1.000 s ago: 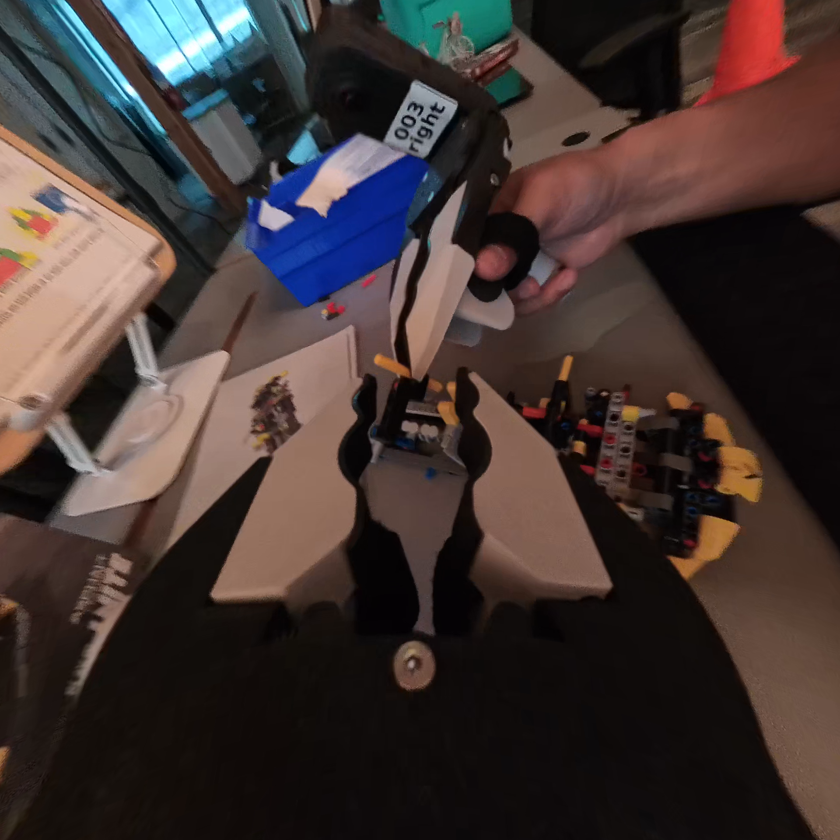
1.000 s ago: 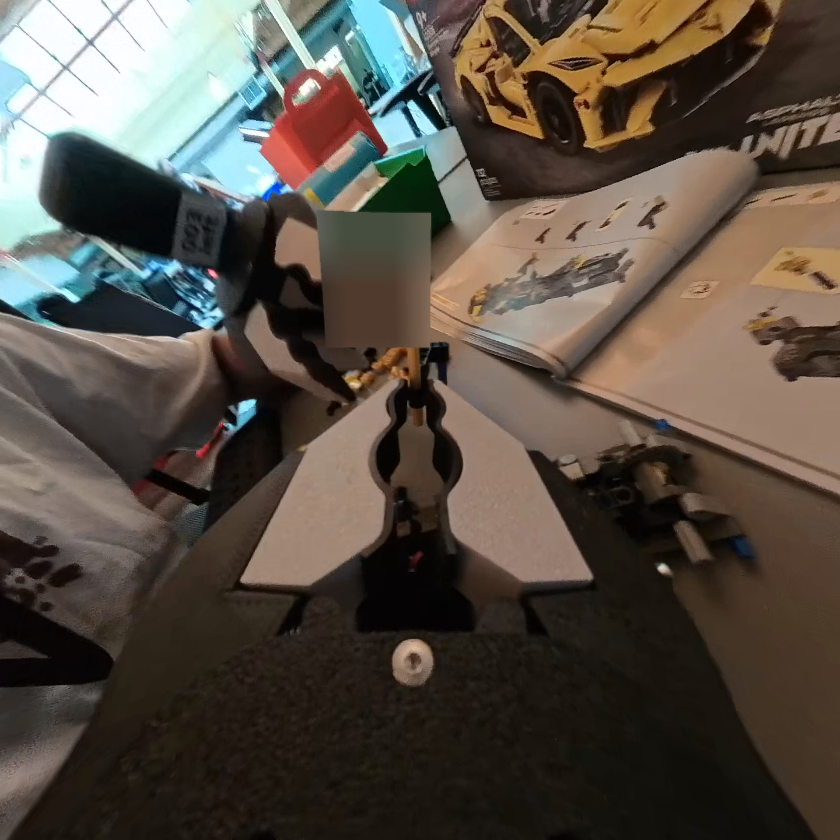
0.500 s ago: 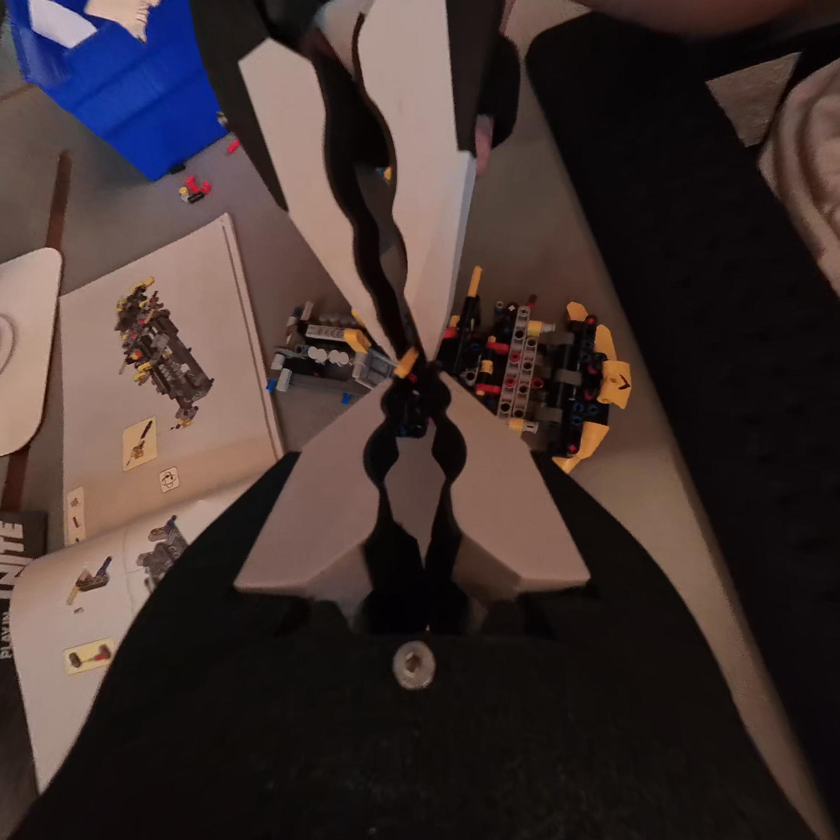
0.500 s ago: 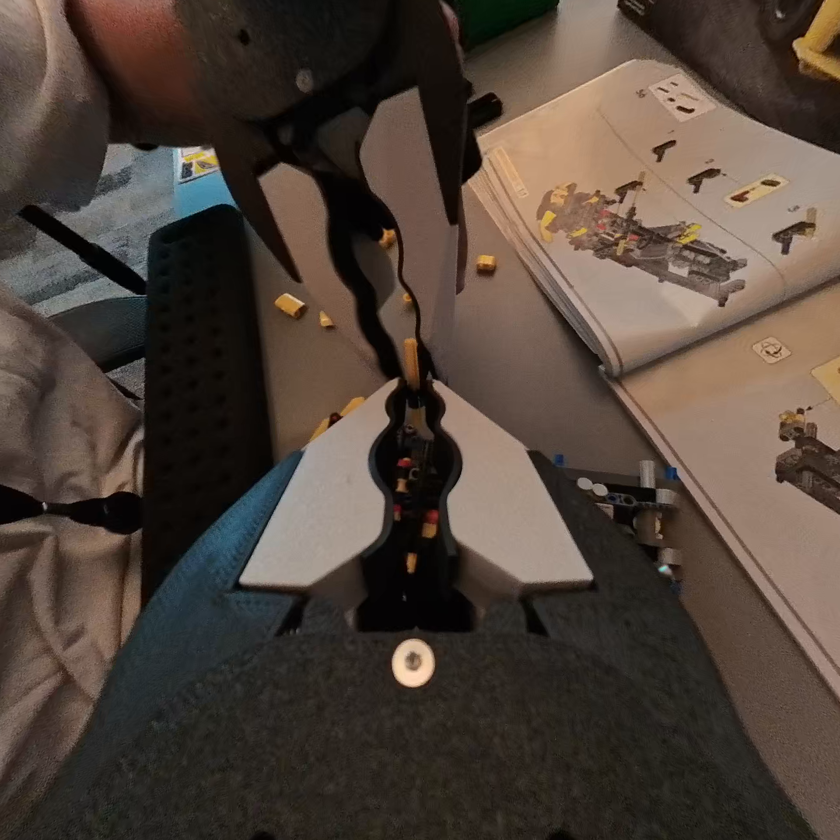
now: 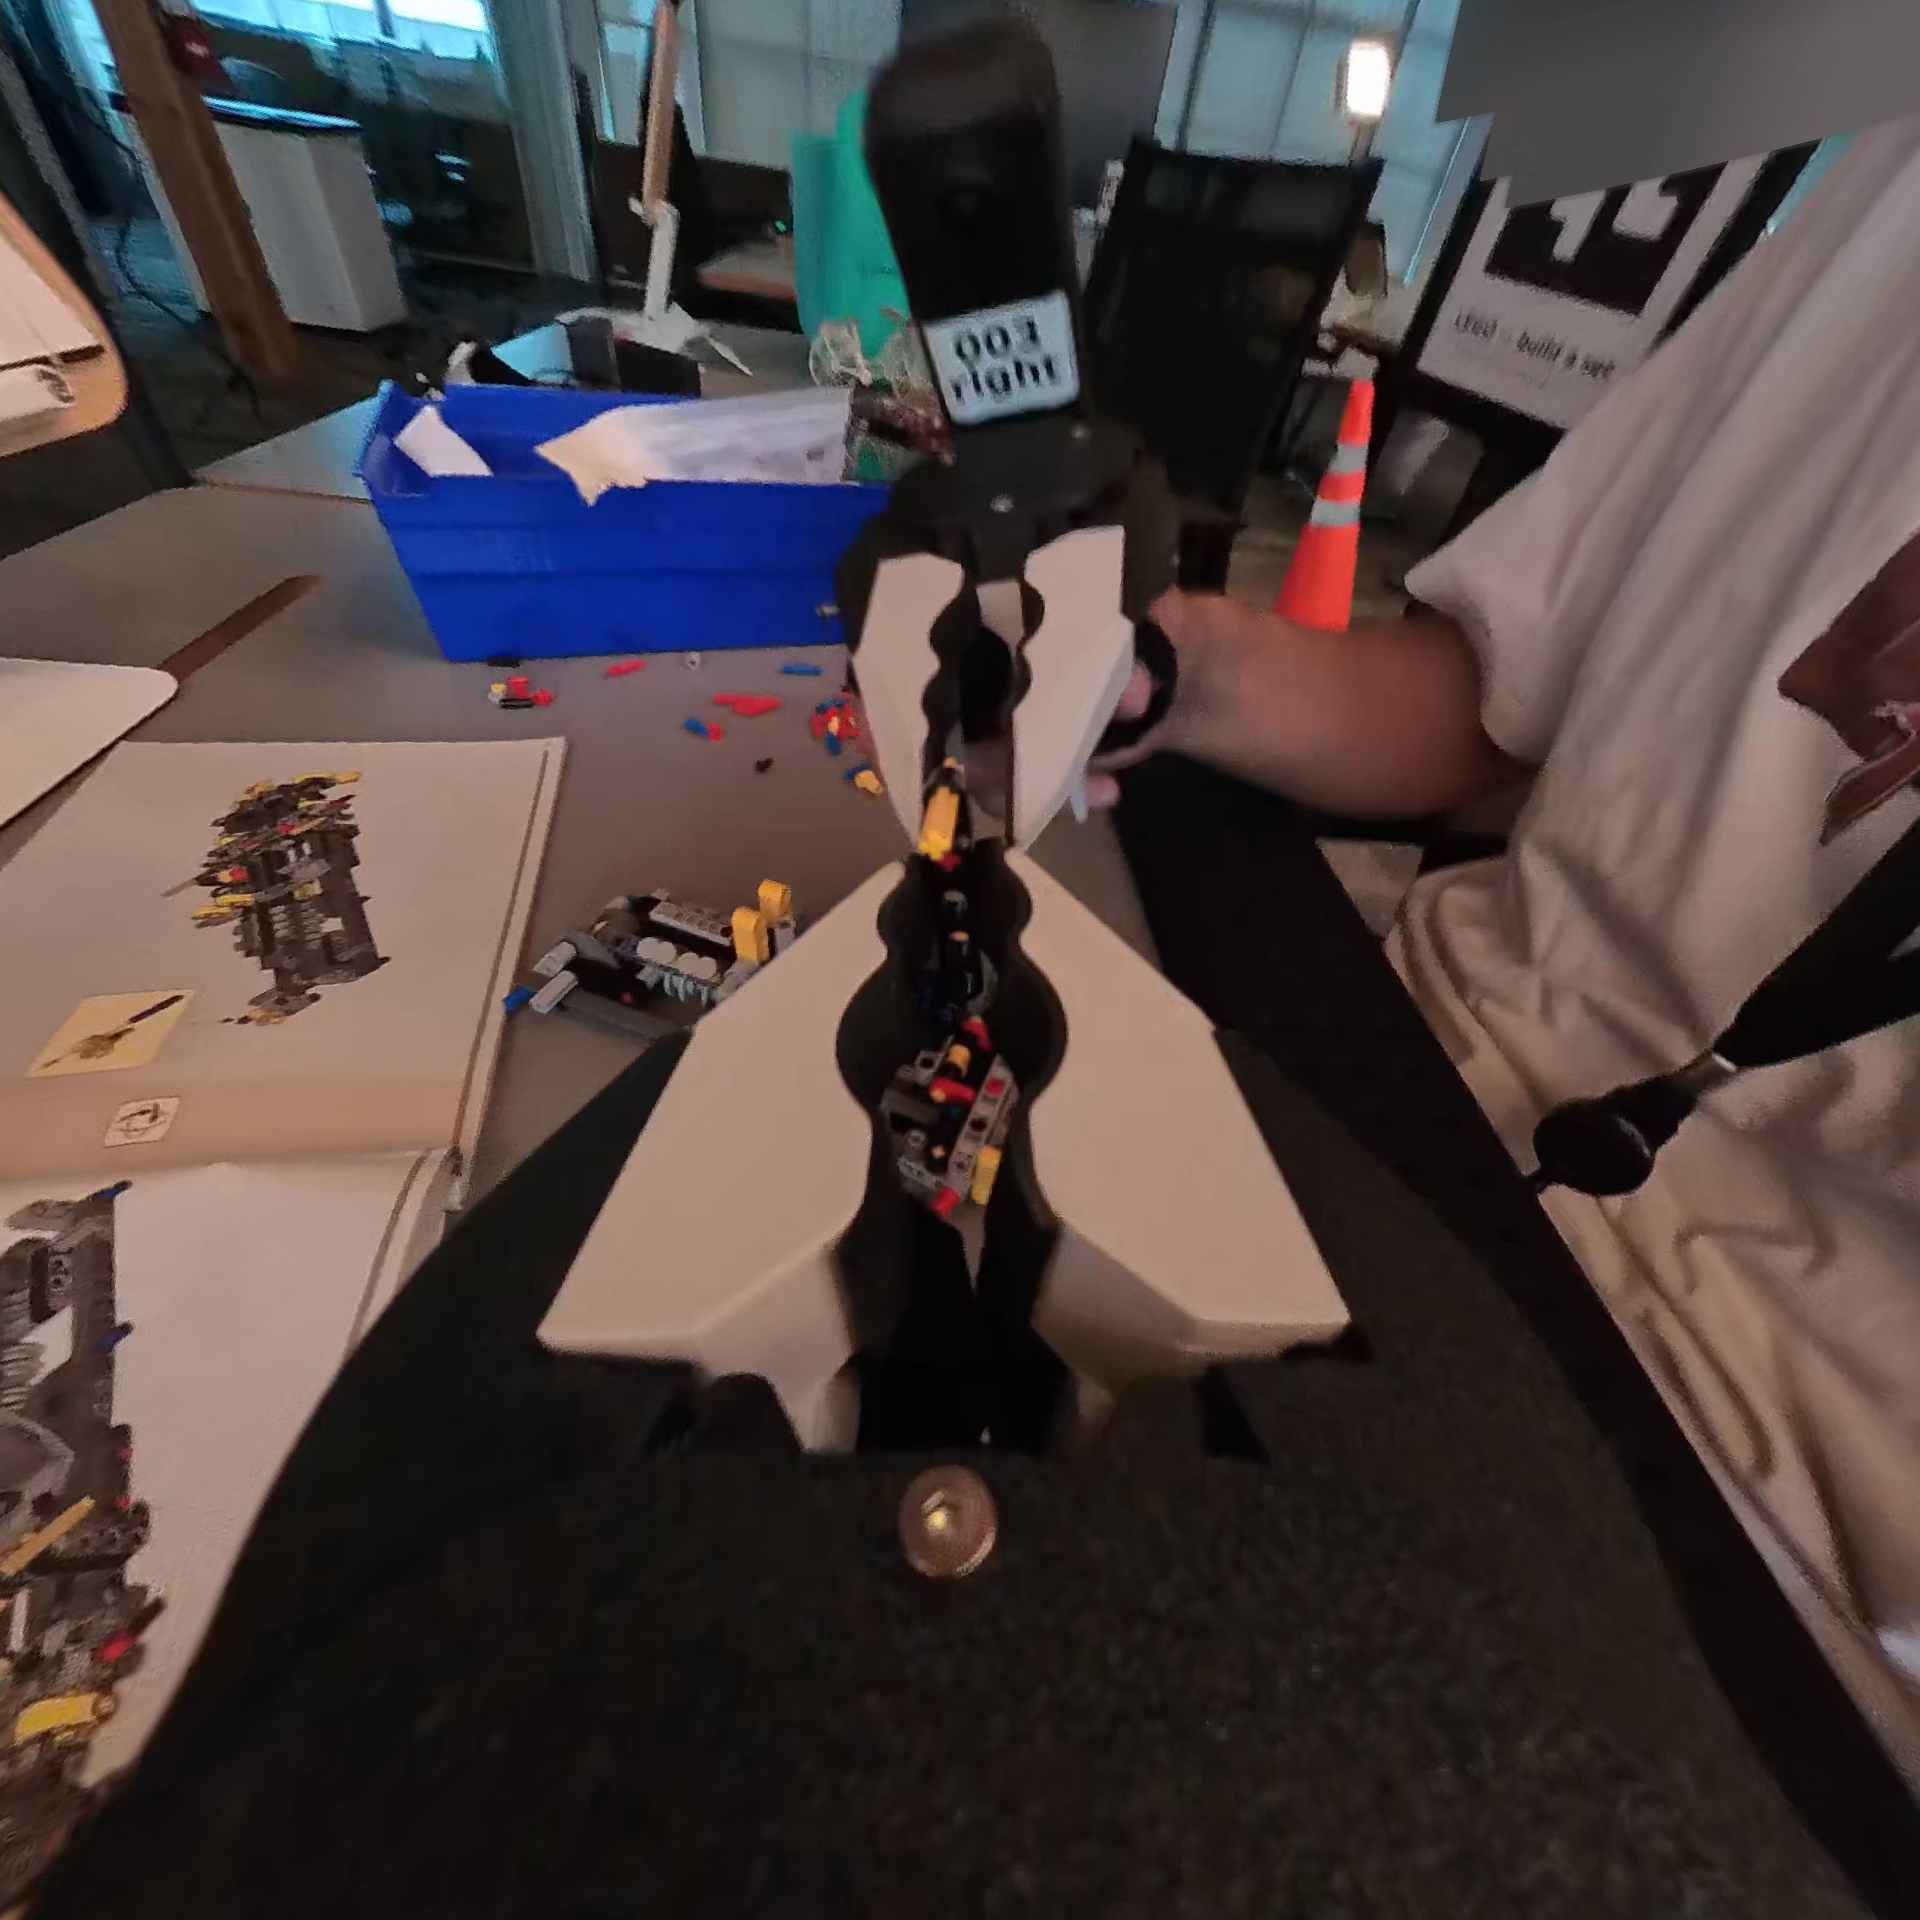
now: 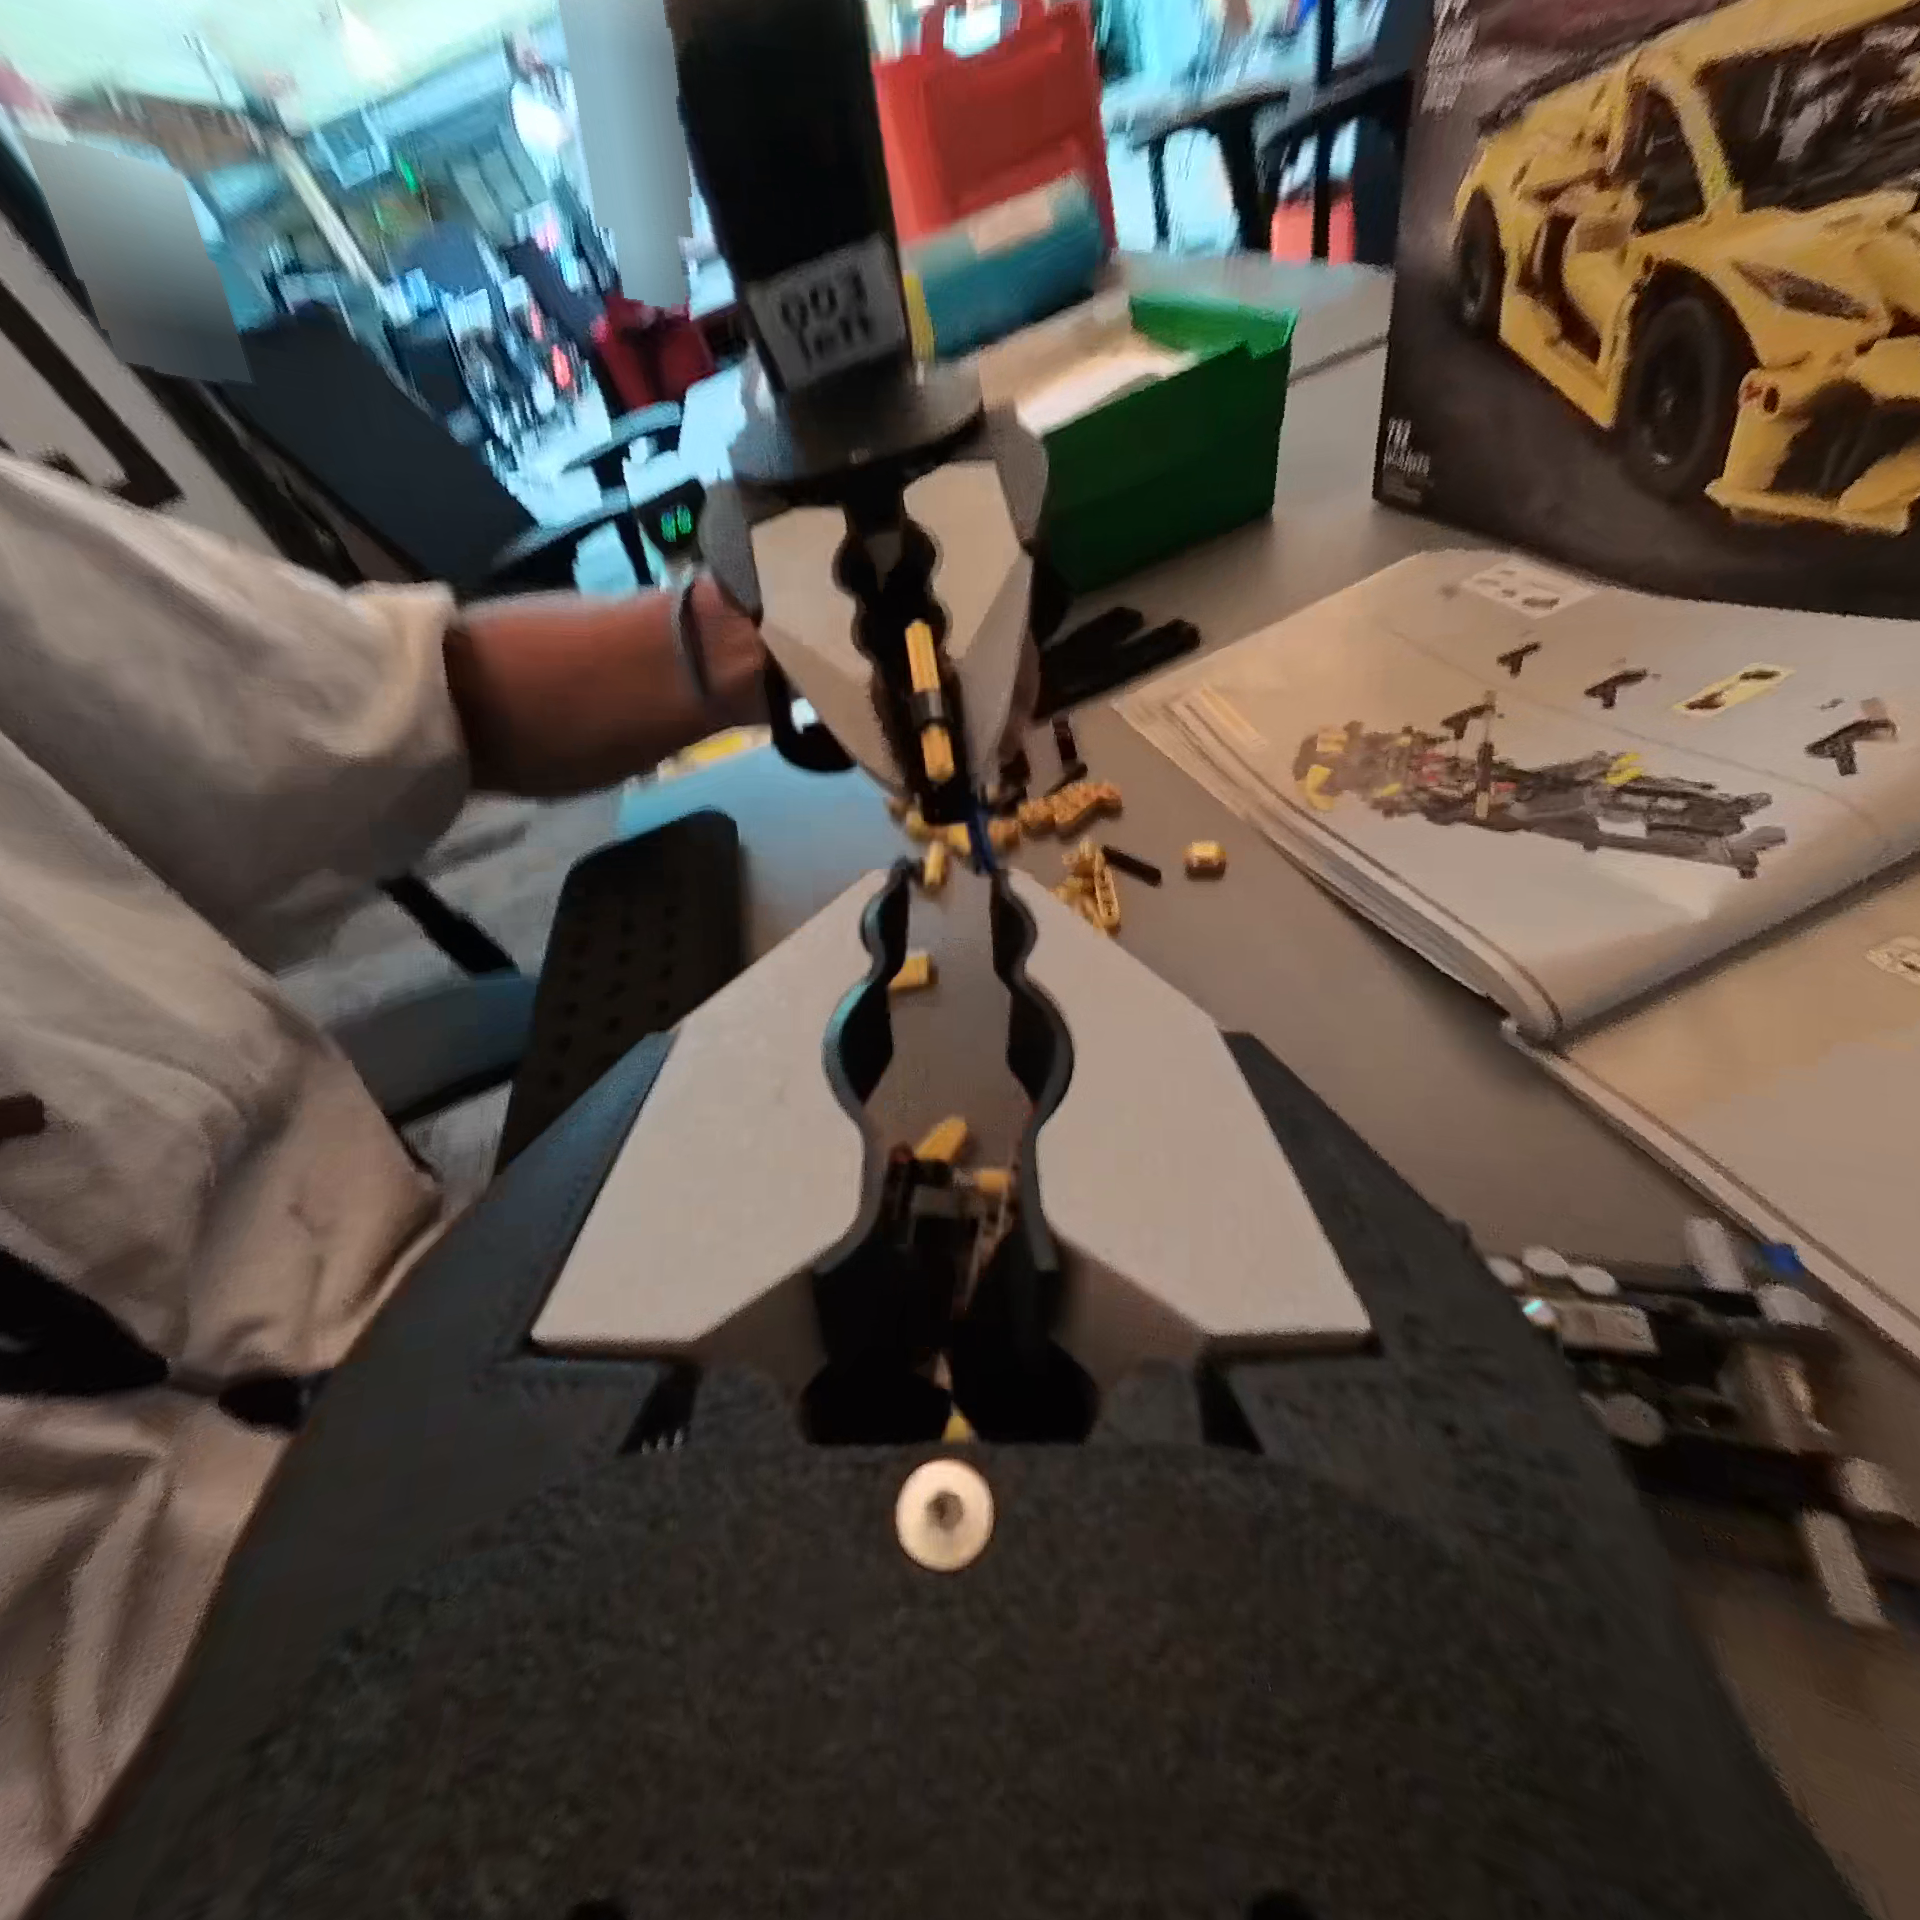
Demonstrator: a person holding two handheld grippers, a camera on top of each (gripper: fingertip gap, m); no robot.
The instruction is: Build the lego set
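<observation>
My left gripper is shut on a slim black and yellow lego piece and holds it in the air above the table. My right gripper meets it tip to tip, nearly closed on the piece's near end. In the right wrist view the piece runs up between the left gripper's fingers. In the left wrist view the right gripper points down at me. A small grey assembly lies on the table. A larger chassis shows through my left finger gap.
An open instruction booklet lies to the left. A blue bin stands behind loose red and blue pieces. In the right wrist view are loose yellow pieces, a green bin and the set's box. A black chair arm borders the table. The tips of both grippers are at nearly the same place.
One second ago my left gripper was open over the grey assembly; it has closed on the slim piece. Both grippers have met tip to tip and tilted up from the table.
</observation>
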